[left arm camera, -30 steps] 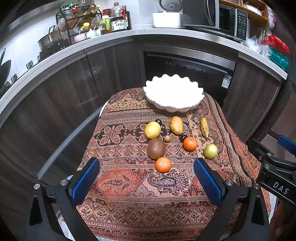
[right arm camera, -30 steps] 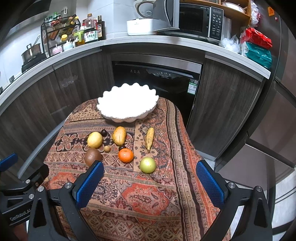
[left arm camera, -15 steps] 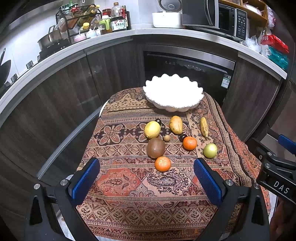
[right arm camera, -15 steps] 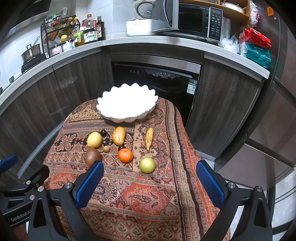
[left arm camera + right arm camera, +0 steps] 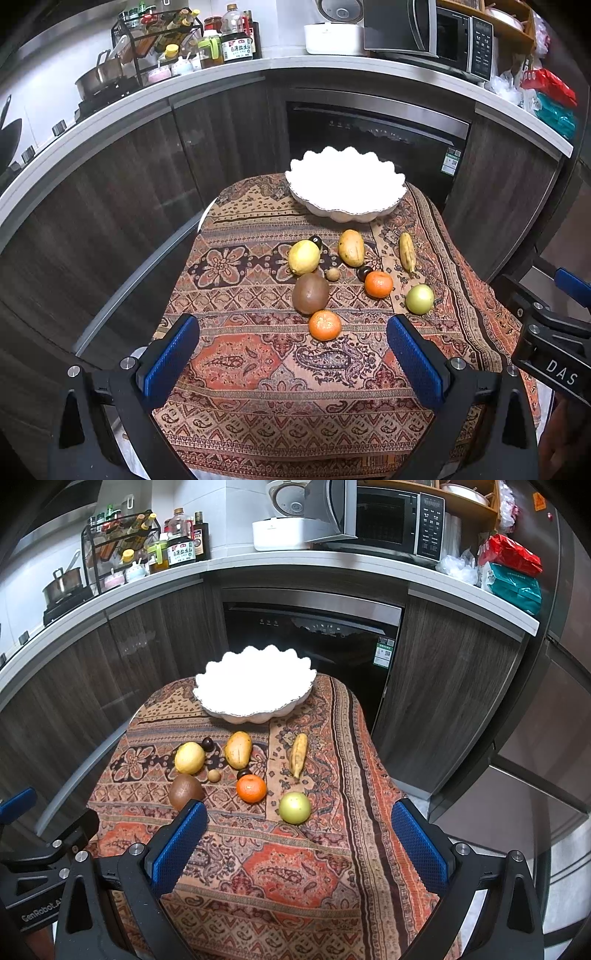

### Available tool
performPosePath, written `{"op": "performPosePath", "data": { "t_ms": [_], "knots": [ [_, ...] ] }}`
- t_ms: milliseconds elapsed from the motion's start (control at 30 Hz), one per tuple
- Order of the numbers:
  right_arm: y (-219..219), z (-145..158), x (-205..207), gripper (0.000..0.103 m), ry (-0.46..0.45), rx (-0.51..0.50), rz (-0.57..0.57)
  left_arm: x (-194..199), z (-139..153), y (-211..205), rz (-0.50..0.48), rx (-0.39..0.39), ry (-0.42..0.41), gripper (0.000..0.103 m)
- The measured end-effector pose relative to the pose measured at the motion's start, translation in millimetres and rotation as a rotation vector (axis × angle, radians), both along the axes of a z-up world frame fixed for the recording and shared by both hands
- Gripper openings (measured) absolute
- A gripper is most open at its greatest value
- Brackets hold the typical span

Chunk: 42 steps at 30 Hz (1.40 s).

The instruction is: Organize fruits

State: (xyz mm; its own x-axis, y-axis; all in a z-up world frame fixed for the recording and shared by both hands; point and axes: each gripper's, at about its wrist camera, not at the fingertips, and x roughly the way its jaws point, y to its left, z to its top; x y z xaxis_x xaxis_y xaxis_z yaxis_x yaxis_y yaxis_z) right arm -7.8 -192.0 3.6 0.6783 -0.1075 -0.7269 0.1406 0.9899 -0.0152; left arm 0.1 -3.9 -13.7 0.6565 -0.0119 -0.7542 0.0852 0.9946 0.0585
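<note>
Almost nothing has changed over the last second: both the left tool (image 5: pixel 291 356) and right tool (image 5: pixel 297 843) stay wide and empty near the patterned tabletop's (image 5: pixel 295 878) front edge, fruits such as the round orange mandarin (image 5: pixel 324 325) lie mid-cloth, and the white scalloped ceramic bowl (image 5: pixel 345 184) at the far edge is unfilled, so sorting has not begun.

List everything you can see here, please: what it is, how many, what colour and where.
bowl: 1, white, far end of the table
tablecloth: 1, red-brown patterned, covering the table
tangerine: 2, orange, near row of the fruit
kiwi: 1, brown, beside the lemon
lemon: 1, yellow
mango: 1, yellow-orange, before the bowl
banana: 1, yellow, right side
apple: 1, green, right side
microwave: 1, counter
left gripper: open, empty
right gripper: open, empty
</note>
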Motion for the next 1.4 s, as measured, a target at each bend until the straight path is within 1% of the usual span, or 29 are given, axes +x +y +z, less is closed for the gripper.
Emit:
{"op": "performPosePath", "data": {
  "t_ms": [733,967,1167,1400],
  "knots": [
    [1.7,0.8,-2.1,0.101,-0.006,0.005,-0.001,-1.1,0.7,-1.3,0.0,0.001,-0.002,0.103],
    [1.5,-2.1,-0.8,0.101,-0.01,0.01,-0.004,2.1,-0.4,-2.2,0.001,0.011,-0.016,0.103],
    [-0.9,-16.6,9.2,0.101,-0.003,0.016,-0.003,14.6,-19.3,-4.2,0.001,0.029,-0.001,0.103],
    [-6.1,-52.0,29.4,0.101,0.033,0.021,-0.015,33.6,-52.2,-8.3,-0.014,0.038,0.011,0.103]
  ]
}}
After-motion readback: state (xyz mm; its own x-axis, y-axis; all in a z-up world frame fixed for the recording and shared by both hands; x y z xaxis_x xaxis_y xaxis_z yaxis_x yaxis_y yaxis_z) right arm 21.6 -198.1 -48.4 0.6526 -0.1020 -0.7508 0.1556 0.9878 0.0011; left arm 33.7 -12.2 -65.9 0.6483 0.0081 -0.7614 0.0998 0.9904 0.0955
